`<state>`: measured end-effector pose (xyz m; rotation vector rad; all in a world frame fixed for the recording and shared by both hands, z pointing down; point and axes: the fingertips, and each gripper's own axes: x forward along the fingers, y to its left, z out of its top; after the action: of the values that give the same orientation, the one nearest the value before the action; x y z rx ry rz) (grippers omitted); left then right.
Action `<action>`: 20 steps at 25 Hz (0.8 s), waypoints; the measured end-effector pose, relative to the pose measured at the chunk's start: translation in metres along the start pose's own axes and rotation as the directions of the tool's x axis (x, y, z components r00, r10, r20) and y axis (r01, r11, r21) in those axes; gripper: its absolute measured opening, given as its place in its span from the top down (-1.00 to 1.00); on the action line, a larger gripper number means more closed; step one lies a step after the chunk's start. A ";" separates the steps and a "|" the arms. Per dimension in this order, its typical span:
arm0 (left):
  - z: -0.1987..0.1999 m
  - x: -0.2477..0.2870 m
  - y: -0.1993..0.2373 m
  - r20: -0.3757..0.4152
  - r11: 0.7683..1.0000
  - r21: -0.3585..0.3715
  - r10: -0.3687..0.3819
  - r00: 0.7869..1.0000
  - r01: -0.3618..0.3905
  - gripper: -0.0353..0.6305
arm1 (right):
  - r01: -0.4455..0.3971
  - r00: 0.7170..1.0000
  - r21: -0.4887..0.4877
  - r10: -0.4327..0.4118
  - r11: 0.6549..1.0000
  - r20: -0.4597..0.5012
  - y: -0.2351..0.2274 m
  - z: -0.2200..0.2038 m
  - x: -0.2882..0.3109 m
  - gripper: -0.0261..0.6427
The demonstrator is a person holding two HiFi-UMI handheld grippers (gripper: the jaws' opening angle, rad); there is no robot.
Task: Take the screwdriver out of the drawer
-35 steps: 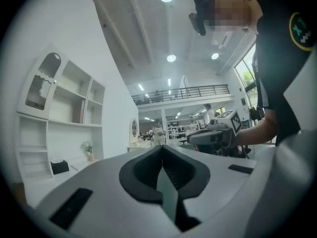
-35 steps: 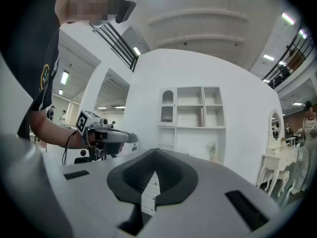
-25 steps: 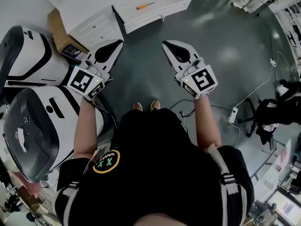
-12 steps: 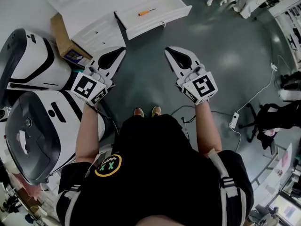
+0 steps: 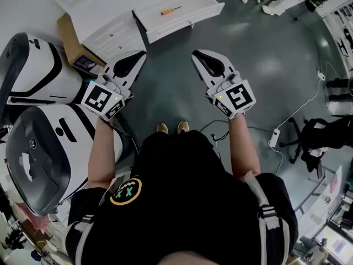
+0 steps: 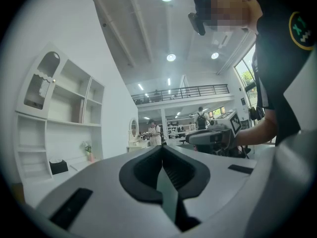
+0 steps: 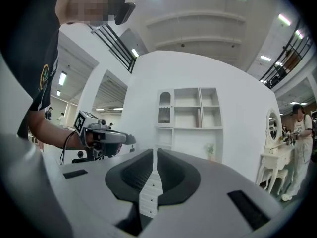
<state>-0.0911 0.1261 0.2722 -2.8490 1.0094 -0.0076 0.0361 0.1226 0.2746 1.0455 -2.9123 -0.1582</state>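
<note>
We hold two grippers level over the grey floor (image 5: 265,65), one in each hand. The left gripper (image 5: 142,53) has its two jaws pressed together, with nothing between them. The right gripper (image 5: 194,53) has its jaws all but closed and just beginning to part, and it is also empty.

We count one screwdriver (image 5: 170,9), which has an orange handle. It lies flat inside the one open drawer (image 5: 182,22), a white one pulled out ahead of both grippers. The screwdriver is well apart from both sets of tips, and neither gripper touches the drawer.

To our left stand two large white housings with black trim, one (image 5: 38,70) behind the other (image 5: 44,153). One cardboard box (image 5: 67,33) sits just beyond them. The tips of our two shoes (image 5: 171,127) show side by side below the grippers. One white power strip (image 5: 274,135) lies on the floor at our right.
</note>
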 end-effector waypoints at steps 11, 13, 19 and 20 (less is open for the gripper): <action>-0.003 0.005 0.004 -0.005 1.000 -0.002 -0.002 1.000 0.002 0.83 | -0.006 1.000 0.017 0.005 1.000 0.019 -0.005 0.002 0.003 0.25; -0.004 0.005 0.005 -0.008 1.000 -0.004 -0.002 1.000 0.002 0.83 | -0.011 1.000 0.022 0.011 1.000 0.021 -0.004 0.002 0.004 0.08; -0.004 0.006 0.005 -0.009 1.000 -0.004 0.000 1.000 0.000 0.83 | -0.011 1.000 0.037 0.010 0.999 0.022 -0.007 0.000 0.004 -0.27; -0.004 0.006 0.005 -0.009 1.000 -0.004 0.000 1.000 0.000 0.83 | -0.011 1.000 0.039 0.010 0.999 0.023 -0.007 0.000 0.004 -0.30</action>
<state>-0.0896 0.1178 0.2754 -2.8548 1.0124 -0.0182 0.0375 0.1149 0.2734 1.0406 -2.9527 -0.1147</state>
